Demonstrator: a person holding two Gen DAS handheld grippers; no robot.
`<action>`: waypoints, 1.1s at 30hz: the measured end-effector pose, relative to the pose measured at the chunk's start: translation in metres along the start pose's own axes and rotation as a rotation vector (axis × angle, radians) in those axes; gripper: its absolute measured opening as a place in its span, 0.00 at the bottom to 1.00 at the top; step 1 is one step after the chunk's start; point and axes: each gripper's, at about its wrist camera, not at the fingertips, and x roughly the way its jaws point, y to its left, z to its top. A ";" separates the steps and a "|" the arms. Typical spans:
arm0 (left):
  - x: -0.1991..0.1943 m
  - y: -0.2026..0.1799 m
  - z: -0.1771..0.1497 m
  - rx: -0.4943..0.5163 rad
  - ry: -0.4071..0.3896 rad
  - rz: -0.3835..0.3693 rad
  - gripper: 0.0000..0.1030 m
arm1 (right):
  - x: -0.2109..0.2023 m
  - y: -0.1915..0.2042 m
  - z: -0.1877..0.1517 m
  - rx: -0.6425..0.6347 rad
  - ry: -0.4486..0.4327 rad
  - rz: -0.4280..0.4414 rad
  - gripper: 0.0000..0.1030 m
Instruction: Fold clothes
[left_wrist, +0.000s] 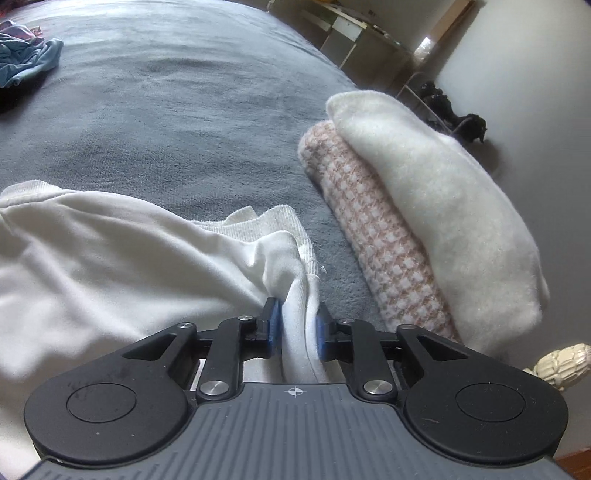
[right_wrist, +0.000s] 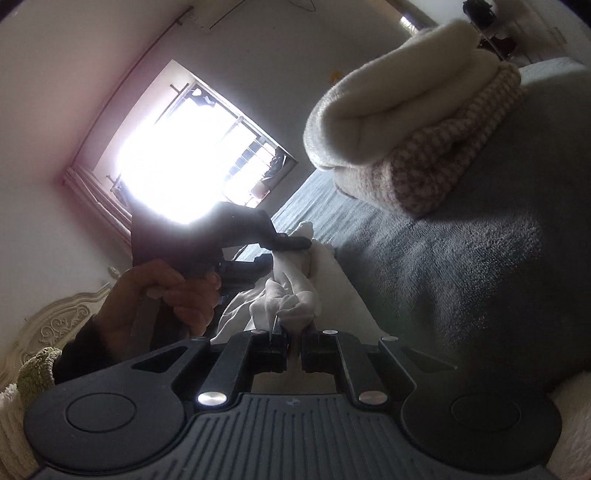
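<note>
White garment edge, both grippers

Left claw pinches white garment on grey bedspread.

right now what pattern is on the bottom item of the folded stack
A pink-and-white houndstooth-style check on the lower folded piece, clearest in the left wrist view.

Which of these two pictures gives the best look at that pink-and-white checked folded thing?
The left wrist view. There the checked folded garment lies lit along its whole length on the grey bedcover, under a cream folded garment. The right wrist view shows it tilted and backlit by the window, mostly one end under the cream piece.
</note>
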 end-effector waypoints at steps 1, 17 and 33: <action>-0.004 0.002 0.001 -0.017 0.015 -0.026 0.37 | 0.002 -0.004 -0.001 0.018 0.006 0.000 0.07; -0.197 0.077 -0.152 0.395 -0.248 0.054 0.52 | 0.020 -0.036 0.010 0.250 0.059 0.043 0.07; -0.148 0.101 -0.209 0.339 -0.345 0.209 0.30 | 0.031 0.008 0.039 0.134 0.046 -0.024 0.07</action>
